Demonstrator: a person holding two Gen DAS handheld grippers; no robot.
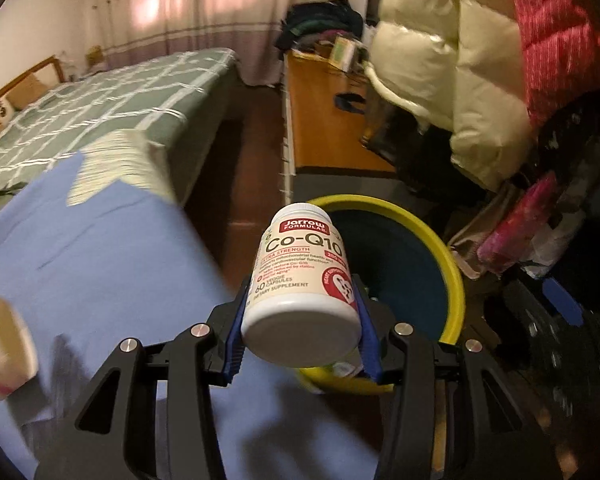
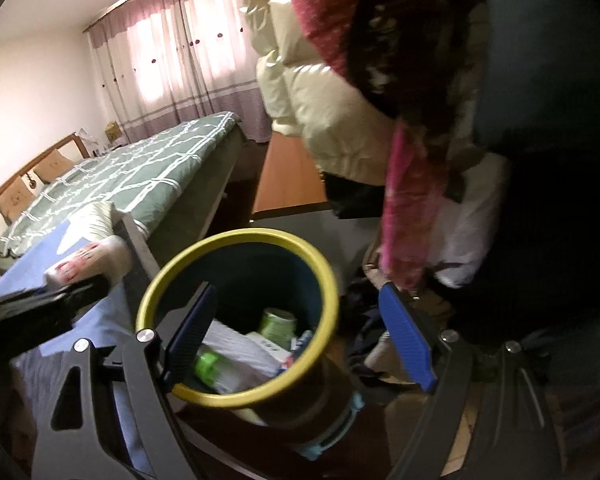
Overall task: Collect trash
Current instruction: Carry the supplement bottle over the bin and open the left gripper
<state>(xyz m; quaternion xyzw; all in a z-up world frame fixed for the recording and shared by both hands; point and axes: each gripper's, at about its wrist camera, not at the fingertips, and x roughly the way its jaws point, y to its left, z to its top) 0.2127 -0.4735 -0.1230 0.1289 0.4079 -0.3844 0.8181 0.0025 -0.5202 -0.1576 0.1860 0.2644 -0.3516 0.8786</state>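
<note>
Bedroom: left fingers (image 1: 300,320) clamp one bottle (image 1: 300,276); right fingers (image 2: 300,336) spread over one bin (image 2: 236,316).

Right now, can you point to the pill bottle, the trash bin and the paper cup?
pill bottle (image 1: 300,276), left wrist view, on its label.
trash bin (image 2: 236,238), right wrist view, on its yellow rim.
paper cup (image 1: 4,348), left wrist view, on its side.

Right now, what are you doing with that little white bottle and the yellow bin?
Someone is tidying up trash in a bedroom. The left hand-held gripper is squeezing a white Co-Q10 supplement bottle and holding it in the air by the yellow-rimmed trash bin. The bottle isn't dropped in yet. The right hand-held gripper is open and holds nothing, poised over the bin, which already has wrappers and paper inside. A paper cup sits on the blue cloth nearby.
</note>
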